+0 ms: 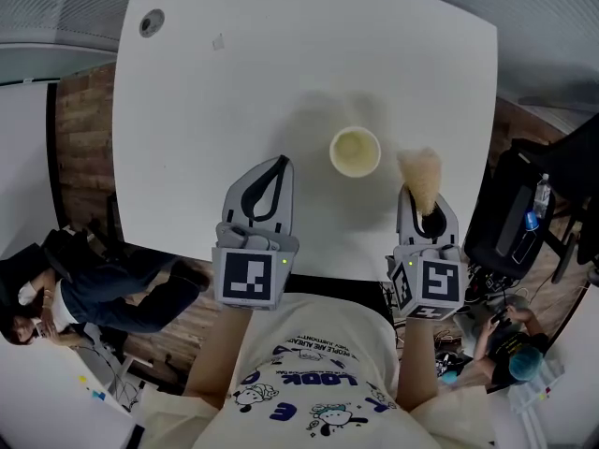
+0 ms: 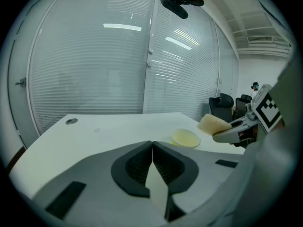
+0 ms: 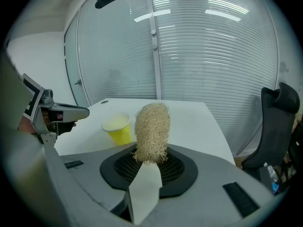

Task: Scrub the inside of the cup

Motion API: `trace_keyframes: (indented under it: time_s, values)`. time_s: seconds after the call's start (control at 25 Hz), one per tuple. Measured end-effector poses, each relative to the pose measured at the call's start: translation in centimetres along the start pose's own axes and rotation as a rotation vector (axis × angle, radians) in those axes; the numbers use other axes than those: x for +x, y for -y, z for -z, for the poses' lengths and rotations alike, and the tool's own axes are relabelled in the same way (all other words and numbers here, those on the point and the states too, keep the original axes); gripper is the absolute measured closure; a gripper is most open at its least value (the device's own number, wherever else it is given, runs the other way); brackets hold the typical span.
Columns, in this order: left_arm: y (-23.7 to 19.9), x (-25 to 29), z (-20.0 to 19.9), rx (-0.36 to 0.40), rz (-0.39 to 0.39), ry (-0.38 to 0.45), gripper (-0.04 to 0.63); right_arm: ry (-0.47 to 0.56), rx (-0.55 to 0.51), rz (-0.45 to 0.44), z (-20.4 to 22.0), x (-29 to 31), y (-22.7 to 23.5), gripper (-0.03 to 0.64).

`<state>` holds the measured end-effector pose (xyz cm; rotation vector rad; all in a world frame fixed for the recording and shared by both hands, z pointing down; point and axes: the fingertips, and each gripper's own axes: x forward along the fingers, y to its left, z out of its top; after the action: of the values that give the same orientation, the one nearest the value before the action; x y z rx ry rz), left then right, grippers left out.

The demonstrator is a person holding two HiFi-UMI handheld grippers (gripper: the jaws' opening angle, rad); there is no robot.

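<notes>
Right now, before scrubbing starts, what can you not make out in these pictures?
The cup's inside: head view, too small to tell clean or dirty.
Its wall and foot: left gripper view, behind the left tool's body.
The scrubber's lower end: right gripper view, sunk between the right tool's pads.
Small mark on the table: head view, too small.

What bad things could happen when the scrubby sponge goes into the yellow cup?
The cup stands free on the table. The left gripper is shut, empty and apart from it, so pushing the scrubber in could tip or slide it. The right gripper pinches only the scrubber's lower end, so it might bend or slip out while scrubbing.
</notes>
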<state>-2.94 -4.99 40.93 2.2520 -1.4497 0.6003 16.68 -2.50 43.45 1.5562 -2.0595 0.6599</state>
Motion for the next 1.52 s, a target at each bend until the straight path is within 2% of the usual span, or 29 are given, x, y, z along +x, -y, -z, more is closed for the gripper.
trace_keyframes:
  time_s: [0.16,0.28,0.48,0.68,0.92,1.04,1.12,1.52]
  values:
    - [0.3,0.8,0.8,0.016,0.089,-0.022,0.525,-0.007,0.003,0.002,-0.3,0.8,-0.3,0.531]
    - [1.1,1.4,1.0,0.035,0.193,-0.008,0.492,-0.018,0.002,-0.002,-0.2,1.3,-0.4,0.531]
    - [2.3,2.4,1.6,0.137,0.334,-0.025,0.474,-0.033,0.022,0.001,0.1,2.2,-0.1,0.531]
    - [3.7,3.5,2.0,0.231,0.428,-0.041,0.392,-0.049,0.034,-0.002,0.4,3.0,0.1,0.532]
    - [5.6,4.6,1.7,0.329,0.531,-0.015,0.341,-0.055,0.029,-0.006,0.3,3.8,0.0,0.532]
    - [6.6,5.0,1.9,0.331,0.590,-0.025,0.290,-0.060,0.028,-0.013,0.4,4.1,-0.3,0.531]
    - [7.0,5.1,1.9,0.322,0.614,-0.022,0.287,-0.059,0.027,-0.018,0.4,4.4,-0.5,0.532]
    - [8.7,6.1,1.2,0.301,0.654,0.002,0.261,-0.048,-0.007,-0.063,-0.1,5.3,-1.5,0.532]
